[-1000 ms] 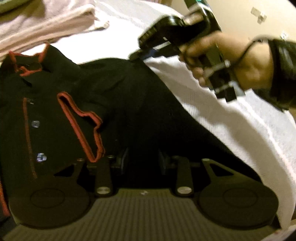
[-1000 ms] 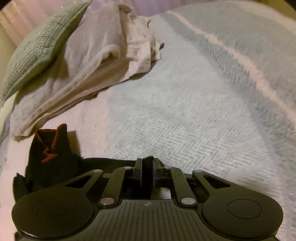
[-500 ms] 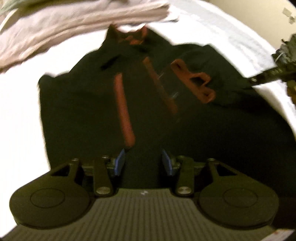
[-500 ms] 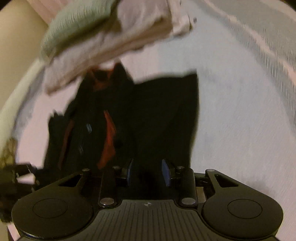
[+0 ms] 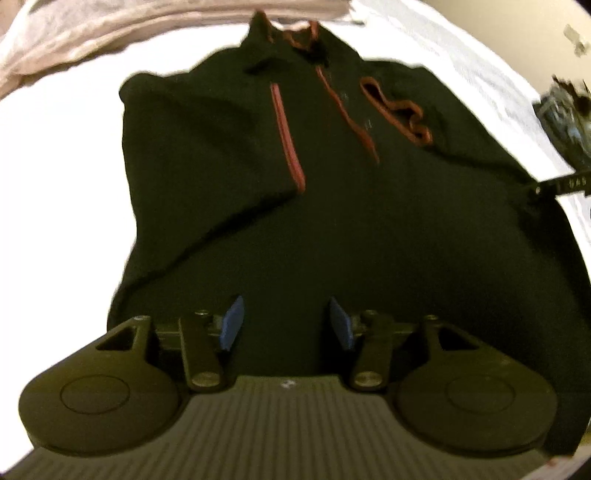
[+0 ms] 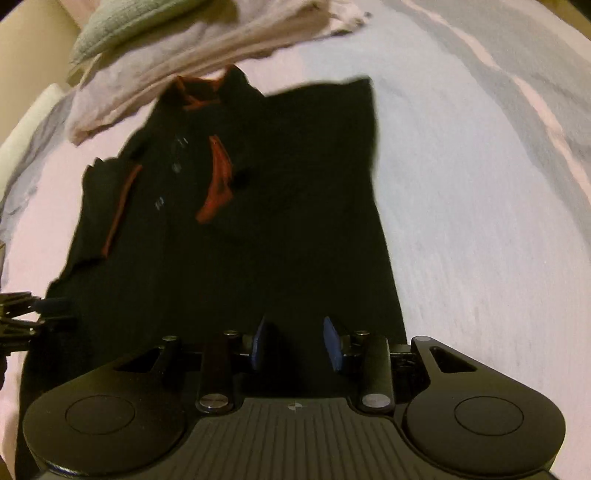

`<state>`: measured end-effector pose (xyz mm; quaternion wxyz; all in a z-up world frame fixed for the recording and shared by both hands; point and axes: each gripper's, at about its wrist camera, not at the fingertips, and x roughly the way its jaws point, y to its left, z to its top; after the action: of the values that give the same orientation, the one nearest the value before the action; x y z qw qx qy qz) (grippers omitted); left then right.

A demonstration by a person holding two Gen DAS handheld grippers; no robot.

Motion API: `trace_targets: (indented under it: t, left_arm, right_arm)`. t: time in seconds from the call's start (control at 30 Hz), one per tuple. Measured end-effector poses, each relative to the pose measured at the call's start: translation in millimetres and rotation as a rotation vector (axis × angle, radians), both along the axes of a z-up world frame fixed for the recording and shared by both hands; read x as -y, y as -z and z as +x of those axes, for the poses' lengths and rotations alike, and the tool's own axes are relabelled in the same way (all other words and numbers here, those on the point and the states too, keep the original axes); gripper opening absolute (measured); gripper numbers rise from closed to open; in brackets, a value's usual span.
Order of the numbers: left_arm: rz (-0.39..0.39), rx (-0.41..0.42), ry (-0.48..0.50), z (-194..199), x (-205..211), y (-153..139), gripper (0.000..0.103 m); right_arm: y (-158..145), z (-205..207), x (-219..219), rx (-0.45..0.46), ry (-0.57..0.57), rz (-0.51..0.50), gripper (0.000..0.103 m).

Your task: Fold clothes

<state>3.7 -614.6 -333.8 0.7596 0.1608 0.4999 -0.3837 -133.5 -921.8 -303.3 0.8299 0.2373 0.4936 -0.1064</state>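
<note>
Fabric is filling the middle of both wrist views: a black shirt (image 5: 332,221) with red trim is lying spread on a pale blanket (image 6: 480,221), its collar (image 5: 295,37) pointing toward the far side, where a heap of pinkish-white laundry (image 6: 221,48) and a grey-green pillow (image 6: 122,26) are resting. A red-edged sleeve cuff (image 5: 402,110) is lying folded in over the chest on the right, and a red strip is running down beside the button placket.

The left gripper (image 5: 284,325) is hanging over the near hem of the shirt, its blue pads (image 5: 232,325) standing apart; its jaws have just been opening, with only the cloth lying below the gap and nothing pinched.

The right gripper (image 6: 295,345) is likewise hanging over the near hem toward the shirt's right edge, released, its pads parted and clear of the fabric; its jaws have just been opening too. Each gripper is showing blurred at the edge of the other's view, beside the shirt.
</note>
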Motion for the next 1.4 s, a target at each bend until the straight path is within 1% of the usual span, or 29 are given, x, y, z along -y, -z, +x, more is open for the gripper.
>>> trace_targets:
  t: [0.13, 0.2, 0.3, 0.37, 0.5, 0.67, 0.8, 0.97, 1.07, 1.2, 1.3, 1.4]
  left_arm:
    - [0.01, 0.007, 0.037, -13.8, -16.8, -5.8, 0.047]
    - [0.012, 0.017, 0.057, -22.2, -26.1, -11.7, 0.048]
    - [0.022, 0.024, 0.086, -36.6, -37.7, -22.9, 0.048]
    - [0.035, 0.028, 0.098, -45.6, -44.4, -30.5, 0.049]
    - [0.047, 0.049, 0.098, -55.7, -48.6, -46.0, 0.052]
    - [0.078, 0.097, 0.064, -51.5, -33.1, -57.7, 0.053]
    - [0.081, 0.13, 0.009, -44.6, -14.4, -68.3, 0.054]
    - [0.037, 0.129, -0.04, -23.5, 13.3, -78.2, 0.055]
    - [0.035, 0.159, -0.008, 0.7, 31.4, -84.0, 0.056]
    - [0.032, 0.202, 0.066, 40.5, 54.0, -82.7, 0.057]
    - [0.014, 0.204, 0.101, 78.6, 69.5, -75.7, 0.057]
    - [-0.016, 0.2, 0.108, 124.8, 89.7, -67.7, 0.057]
  right_arm:
    - [-10.9, -21.5, -13.2, -0.02, 0.055, -0.023, 0.032]
    - [-20.3, -30.7, -24.1, -0.03, 0.055, -0.038, 0.033]
    - [-34.3, -48.9, -42.9, -0.037, 0.036, -0.061, 0.037]
    - [-39.6, -62.3, -53.9, -0.047, 0.021, -0.058, 0.041]
    - [-44.6, -76.4, -65.8, -0.052, -0.049, -0.031, 0.043]
    - [-46.1, -71.5, -52.8, -0.035, -0.14, -0.016, 0.044]
    - [-50.0, -56.8, -33.0, -0.009, -0.232, -0.003, 0.044]
    - [-62.5, -19.2, -7.3, 0.034, -0.317, 0.002, 0.044]
    - [-67.5, 14.8, 4.4, 0.056, -0.34, -0.016, 0.044]
    - [-68.4, 59.2, 10.2, 0.071, -0.366, -0.04, 0.044]
    - [-65.7, 93.0, 9.3, 0.075, -0.387, -0.066, 0.044]
    - [-64.3, 125.7, 14.5, 0.088, -0.398, -0.079, 0.044]
